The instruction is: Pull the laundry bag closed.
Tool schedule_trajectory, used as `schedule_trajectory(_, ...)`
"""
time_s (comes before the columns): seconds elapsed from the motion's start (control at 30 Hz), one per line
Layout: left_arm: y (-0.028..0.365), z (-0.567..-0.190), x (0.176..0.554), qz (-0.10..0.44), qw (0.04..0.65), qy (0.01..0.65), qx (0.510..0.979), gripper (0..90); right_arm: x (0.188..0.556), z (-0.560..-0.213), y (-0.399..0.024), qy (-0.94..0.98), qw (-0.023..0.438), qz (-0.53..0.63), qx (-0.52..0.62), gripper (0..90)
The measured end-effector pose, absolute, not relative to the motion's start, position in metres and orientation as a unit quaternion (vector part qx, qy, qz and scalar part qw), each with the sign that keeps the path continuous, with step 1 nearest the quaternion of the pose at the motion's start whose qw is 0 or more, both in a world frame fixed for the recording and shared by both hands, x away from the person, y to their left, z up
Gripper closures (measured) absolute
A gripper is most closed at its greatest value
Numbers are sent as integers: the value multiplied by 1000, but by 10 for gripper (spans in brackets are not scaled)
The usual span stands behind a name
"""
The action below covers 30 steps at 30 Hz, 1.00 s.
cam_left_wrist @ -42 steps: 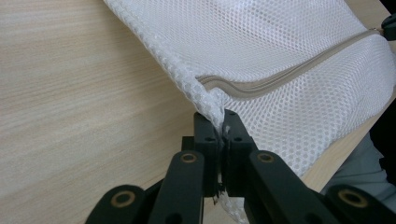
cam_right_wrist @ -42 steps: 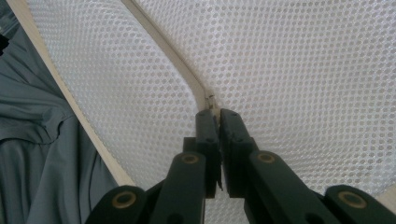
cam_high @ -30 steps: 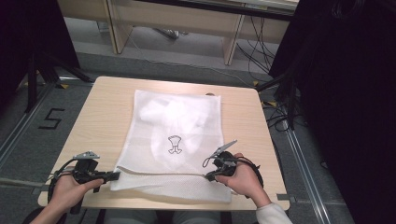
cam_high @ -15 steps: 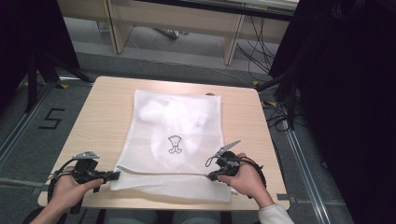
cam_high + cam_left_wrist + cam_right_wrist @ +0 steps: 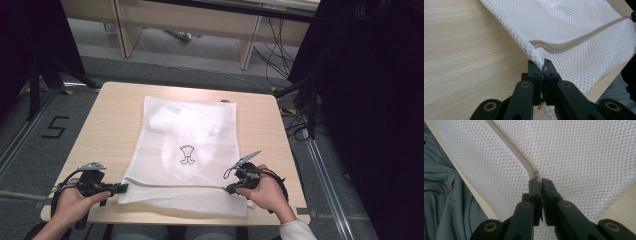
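Lying flat on the wooden table (image 5: 110, 125), the white mesh laundry bag (image 5: 190, 150) sits mid-table with its near edge along the person's side. A small black emblem (image 5: 187, 154) is printed on it, and something white and bunched shows through the mesh at the far end. Left gripper (image 5: 121, 187) is clamped on the bag's near-left corner; in the left gripper view the jaws pinch the mesh seam right where the beige zipper (image 5: 579, 40) ends. Right gripper (image 5: 229, 189) is clenched at the zipper's other end, near-right side; its own view shows the jaws closed on the zipper pull (image 5: 536, 174). Zipper runs straight between the two grippers.
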<state>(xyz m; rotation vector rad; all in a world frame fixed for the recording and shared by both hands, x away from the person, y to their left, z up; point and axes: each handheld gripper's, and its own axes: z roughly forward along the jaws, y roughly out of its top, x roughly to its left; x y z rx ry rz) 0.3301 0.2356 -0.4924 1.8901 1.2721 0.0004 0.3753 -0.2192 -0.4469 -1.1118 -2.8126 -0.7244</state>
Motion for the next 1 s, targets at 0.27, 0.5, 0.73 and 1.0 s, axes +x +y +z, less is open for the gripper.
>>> schedule_trajectory(0.27,236,-492,330,0,418,507,754,864,374,-446,-224,-900,17,-233,-368,879)
schedule_trajectory(0.5,236,-492,330,-2,419,511,750,865,374,-444,-229,-900,13,-230,-371,878)
schedule_trajectory(0.73,236,-492,330,-2,420,512,749,865,373,-443,-234,-898,11,-227,-378,878)
schedule_trajectory(1.0,236,-492,330,-3,420,508,752,865,374,-442,-242,-892,4,-225,-393,878)
